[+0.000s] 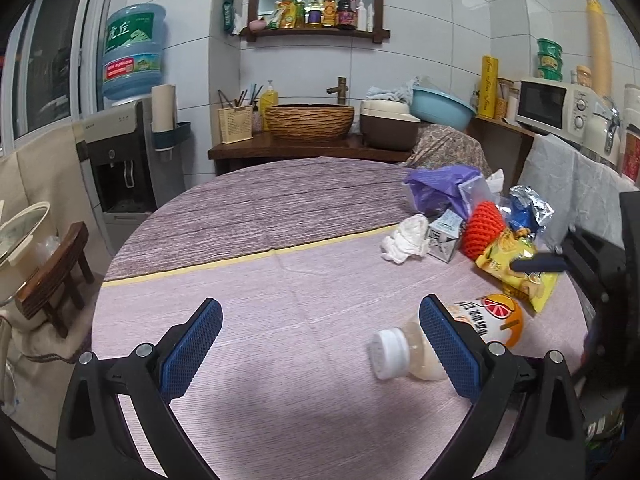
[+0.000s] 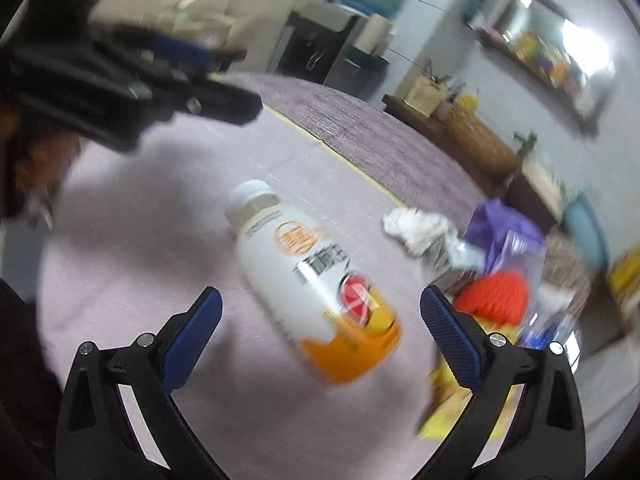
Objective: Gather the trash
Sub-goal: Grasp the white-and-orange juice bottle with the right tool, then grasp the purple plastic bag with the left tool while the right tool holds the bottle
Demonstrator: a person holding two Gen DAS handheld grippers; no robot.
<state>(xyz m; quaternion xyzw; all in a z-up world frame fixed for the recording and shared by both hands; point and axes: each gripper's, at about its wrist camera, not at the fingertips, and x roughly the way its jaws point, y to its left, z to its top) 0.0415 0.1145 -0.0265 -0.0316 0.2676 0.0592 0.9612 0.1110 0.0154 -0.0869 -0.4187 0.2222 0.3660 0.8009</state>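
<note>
scene: round tabletop (image 1: 280,280) under a lilac cloth; trash bunched on its right side, the rest bare
left hand-held gripper (image 1: 320,344): fingers spread wide, holding nothing, low over bare cloth; its right finger sits in front of the bottle's body in the left wrist view
right hand-held gripper (image 2: 320,336): spread wide, empty; right wrist view is motion-blurred; the bottle lies ahead between the fingers, contact not evident
bottle (image 2: 312,288): on its side near the front of the tabletop, white cap (image 1: 388,354) on, pale liquid visible at the neck, white and orange label
bottle handling: judged light plastic, smooth, round, so likely to roll or slip; take it across the mid-body, clear of the tapering neck
tissue (image 1: 404,238): crumpled white wad, left edge of the pile, touching the small carton (image 1: 444,236); soft, near weightless, pinch anywhere
foam net (image 1: 482,224): orange mesh sleeve, springy, squashes on grip
snack bag (image 1: 516,270): yellow, flat, crinkly; pinch an edge
foil wrapper (image 1: 528,208): blue and silver, behind the snack bag, thin and slippery
plastic bag (image 1: 440,186): purple, limp, at the back of the pile
bin: none in view
likely next target: bottle, the item nearest both grippers
</note>
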